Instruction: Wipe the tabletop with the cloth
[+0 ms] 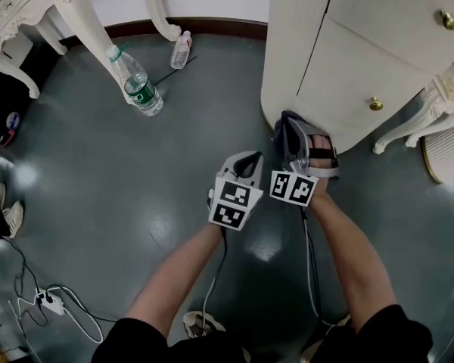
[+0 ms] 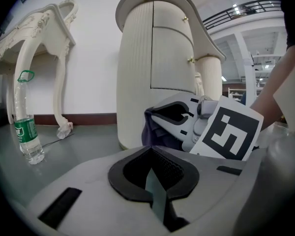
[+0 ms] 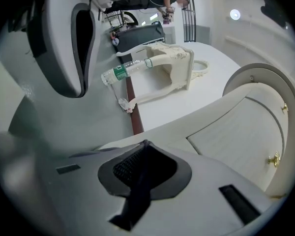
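Head view is mostly grey floor [image 1: 98,172] plus that big cream cabinet [image 1: 340,51] on the right. The fancy white desk [image 1: 30,6] is off in the far left corner, and a water bottle [image 1: 136,85] stands on the floor between them. The person's got both tools held low, right in front of the cabinet. The right claw [image 3: 142,149] is clamped on the cloth [image 2: 151,132], a dark purplish rag that bunches up around the tips. The left claw [image 1: 248,159] is squeezed together with nothing in it, just beside the right one. The rag looks thin, floppy and light. My guess is it'll drag flat fine but fold over on itself, so a bigger bite nearer the middle would hold better. It's up in the air, not on any top surface, so no wiping yet.
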A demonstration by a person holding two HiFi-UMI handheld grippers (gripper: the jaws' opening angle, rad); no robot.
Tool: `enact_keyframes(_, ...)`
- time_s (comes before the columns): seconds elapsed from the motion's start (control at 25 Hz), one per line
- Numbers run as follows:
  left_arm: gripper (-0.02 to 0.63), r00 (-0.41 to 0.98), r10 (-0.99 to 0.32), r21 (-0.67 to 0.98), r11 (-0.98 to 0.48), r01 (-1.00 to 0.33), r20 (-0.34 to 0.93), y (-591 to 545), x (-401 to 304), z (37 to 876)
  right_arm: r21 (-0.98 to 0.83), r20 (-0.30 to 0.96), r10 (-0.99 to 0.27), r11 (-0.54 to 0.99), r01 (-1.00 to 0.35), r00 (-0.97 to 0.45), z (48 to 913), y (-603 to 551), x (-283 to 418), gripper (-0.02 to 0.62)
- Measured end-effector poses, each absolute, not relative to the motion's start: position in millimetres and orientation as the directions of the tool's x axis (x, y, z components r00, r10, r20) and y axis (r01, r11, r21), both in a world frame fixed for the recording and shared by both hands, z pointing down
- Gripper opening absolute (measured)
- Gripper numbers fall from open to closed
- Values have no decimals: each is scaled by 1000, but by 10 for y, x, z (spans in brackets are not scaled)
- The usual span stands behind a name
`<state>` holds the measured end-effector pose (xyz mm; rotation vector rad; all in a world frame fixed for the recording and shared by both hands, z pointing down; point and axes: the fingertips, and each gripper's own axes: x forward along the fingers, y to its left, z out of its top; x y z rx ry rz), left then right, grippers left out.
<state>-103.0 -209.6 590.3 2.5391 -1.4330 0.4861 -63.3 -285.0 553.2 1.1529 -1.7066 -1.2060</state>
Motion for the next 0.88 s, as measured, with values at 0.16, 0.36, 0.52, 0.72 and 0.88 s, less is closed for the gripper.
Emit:
enact_keyframes(0.16, 8, 498, -779, 16, -534, -846, 381, -2035, -933, 5937, 965, 120, -933, 189, -180, -340, 5702, -2832, -623, 26)
enact_keyframes(0.36, 8, 529, -753, 39, -561, -827, 392, -1898, -815, 5973, 968, 185, -925, 229, -99, -332, 5961, -2823, -595, 26)
enact_keyframes(0.52, 8, 534, -748, 51, -562, -825, 394, -1872, -826, 5999, 961, 235, -924, 267, -71, -301, 6122, -2837, -572, 26)
enact_keyframes(0.72, 8, 535, -750, 48, -563, -825, 390, -1871, -848, 5968, 968, 234, -919, 250, -10, -316, 6058, -2798, -528, 26)
enact_keyframes(0.88, 8, 532, -753, 39, -563, -826, 386, -1873, -826, 5906, 972, 217, -928, 234, -21, -304, 5881, -2747, -463, 26)
